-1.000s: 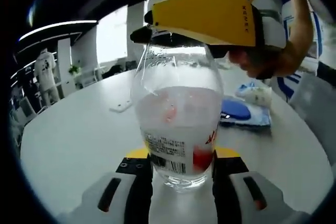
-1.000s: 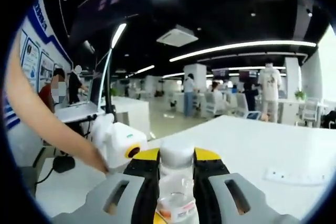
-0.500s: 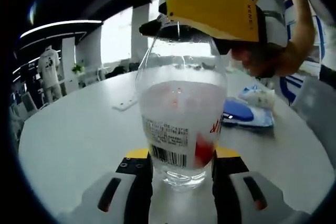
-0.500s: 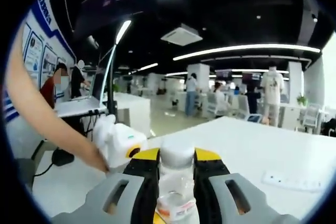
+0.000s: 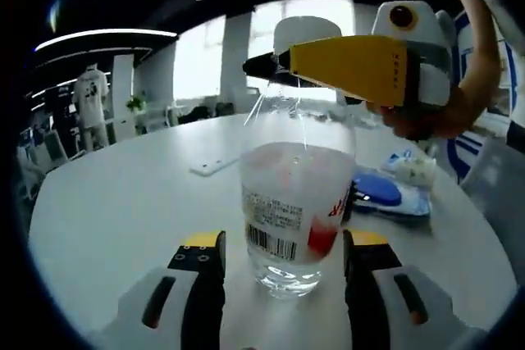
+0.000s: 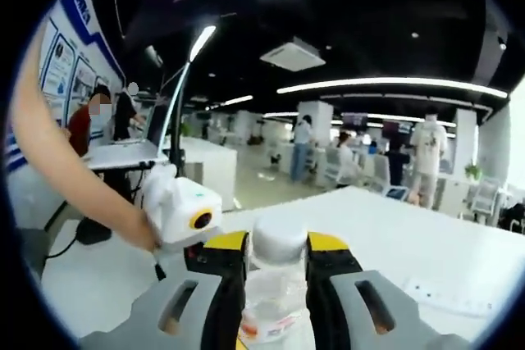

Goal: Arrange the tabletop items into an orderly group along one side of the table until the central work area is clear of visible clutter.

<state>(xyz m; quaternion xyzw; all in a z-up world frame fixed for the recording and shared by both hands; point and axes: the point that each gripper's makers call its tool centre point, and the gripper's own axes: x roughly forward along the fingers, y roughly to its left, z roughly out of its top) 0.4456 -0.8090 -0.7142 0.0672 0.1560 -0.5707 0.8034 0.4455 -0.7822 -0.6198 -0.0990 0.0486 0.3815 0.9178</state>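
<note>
one clear labelled bottle (image 5: 295, 211), half full

One bottle (image 5: 297, 202), one blue pack (image 5: 385, 193) and one flat white thing (image 5: 215, 167) on the counter (image 5: 115, 211).

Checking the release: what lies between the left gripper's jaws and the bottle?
In the left gripper view, bare white table shows on each side between the open left gripper and the bottle.

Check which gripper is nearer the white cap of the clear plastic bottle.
Right. The right gripper is shut on the clear plastic bottle right at its white cap. The left gripper sits low at the bottle's base, jaws spread with gaps on both sides.
</note>
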